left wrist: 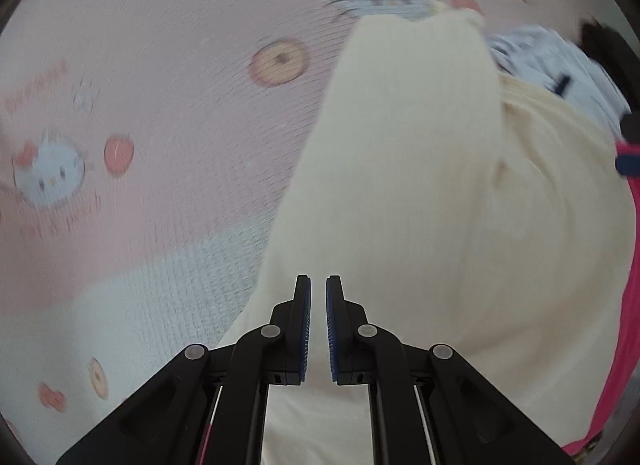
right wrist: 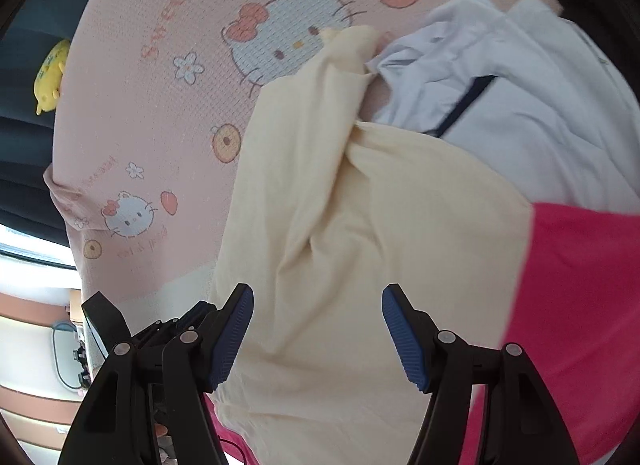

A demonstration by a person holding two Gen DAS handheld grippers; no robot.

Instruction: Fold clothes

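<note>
A cream garment [left wrist: 420,185] lies rumpled on a pink sheet with a cartoon cat print [left wrist: 160,85], one sleeve stretched away from me. My left gripper [left wrist: 318,285] hovers over its near left part with the jaws almost together and no cloth seen pinched between the pads. In the right wrist view the same cream garment [right wrist: 340,245] fills the middle. My right gripper [right wrist: 318,297] stands wide open just above it, with nothing between its fingers. The left wrist view is blurred by motion.
A white garment with a dark stripe [right wrist: 520,85] lies crumpled beyond the cream one. A bright pink garment [right wrist: 580,285] lies partly under its right side. A yellow plush toy [right wrist: 50,73] sits off the bed's left edge, by dark furniture.
</note>
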